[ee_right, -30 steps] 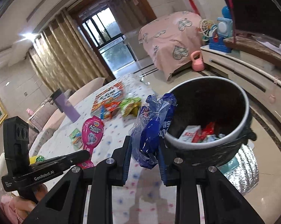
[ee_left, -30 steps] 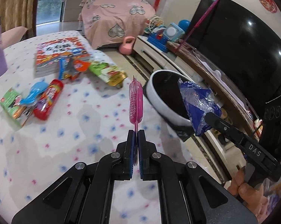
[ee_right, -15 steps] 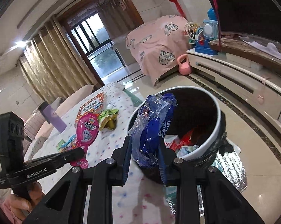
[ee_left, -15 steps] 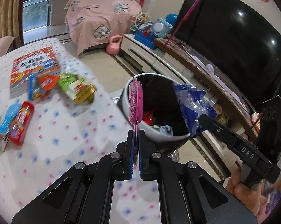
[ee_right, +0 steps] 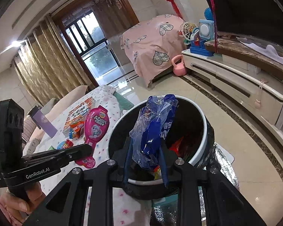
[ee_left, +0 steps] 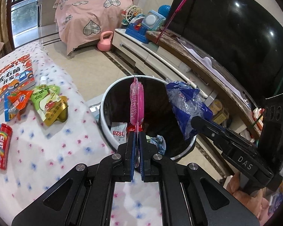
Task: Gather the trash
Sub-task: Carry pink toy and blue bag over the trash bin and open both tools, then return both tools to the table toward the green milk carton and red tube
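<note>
We see the mouth of the trash bin [ee_left: 111,137] open and wide, with litter only at its bottom, so the way down into it is free. Its white rim rings that opening, and the table edge [ee_left: 81,101] presses close on the left. Over the mouth our left gripper [ee_left: 136,137] with its pink wrapper [ee_left: 136,101] and our right gripper [ee_right: 145,150] with its blue bag [ee_right: 152,131] hang near each other, crowding that space. Right of the bin, the TV cabinet [ee_left: 150,54] bounds a bare strip of floor.

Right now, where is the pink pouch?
The pink pouch is clamped in the left hand-held gripper, held up over the trash bin's white rim, left of the blue wrapper in the left wrist view.
</note>
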{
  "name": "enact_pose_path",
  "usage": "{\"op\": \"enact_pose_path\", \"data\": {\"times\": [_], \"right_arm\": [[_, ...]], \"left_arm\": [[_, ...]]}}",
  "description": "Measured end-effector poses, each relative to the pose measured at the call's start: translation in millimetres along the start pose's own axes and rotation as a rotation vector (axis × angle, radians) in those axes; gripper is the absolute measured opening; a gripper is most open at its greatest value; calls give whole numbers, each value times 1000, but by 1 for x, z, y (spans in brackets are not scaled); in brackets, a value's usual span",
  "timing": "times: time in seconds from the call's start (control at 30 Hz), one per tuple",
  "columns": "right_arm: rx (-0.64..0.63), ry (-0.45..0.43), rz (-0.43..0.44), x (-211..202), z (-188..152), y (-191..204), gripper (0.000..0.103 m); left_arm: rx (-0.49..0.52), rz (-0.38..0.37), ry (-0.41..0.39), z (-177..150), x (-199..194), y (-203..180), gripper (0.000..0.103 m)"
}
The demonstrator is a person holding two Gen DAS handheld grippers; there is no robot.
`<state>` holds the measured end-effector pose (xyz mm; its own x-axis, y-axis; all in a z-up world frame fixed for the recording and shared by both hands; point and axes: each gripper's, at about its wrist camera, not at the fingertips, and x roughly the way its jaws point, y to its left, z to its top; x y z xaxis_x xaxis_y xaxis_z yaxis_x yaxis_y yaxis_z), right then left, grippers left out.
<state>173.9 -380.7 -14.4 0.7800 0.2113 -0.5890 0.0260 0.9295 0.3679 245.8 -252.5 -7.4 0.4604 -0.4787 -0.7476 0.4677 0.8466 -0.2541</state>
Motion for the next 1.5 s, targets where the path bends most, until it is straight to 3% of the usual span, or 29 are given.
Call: {"op": "enact_pose_path", "data": {"times": [0.47,0.57,0.67,0.83,0.9,1.03,1.17,1.5], "right_arm": [[5,46,-17,21,4,-15,28],[7,56,-22,25,4,-17,38],[26,64,-14,27,6,-24,53],[48,48,-7,22,4,-26,64],[57,41,-1,19,3,-26,67],[62,21,15,11,0,-19,80],[66,5,39,4,-5,-6,90],[51,61,131,13,-34,48,96]], "left_arm": [[-18,0,64,5,31,0,3],[-29,5,63,5,31,1,13],[-42,13,50,3,27,5,37],[-69,19,36,-4,14,14,44],[-83,28,20,-9,7,19,56],[-120,33,4,-24,-10,34,57],[-152,57,6,-43,-25,54,64],[-303,116,-1,-95,-64,118,70]]}}
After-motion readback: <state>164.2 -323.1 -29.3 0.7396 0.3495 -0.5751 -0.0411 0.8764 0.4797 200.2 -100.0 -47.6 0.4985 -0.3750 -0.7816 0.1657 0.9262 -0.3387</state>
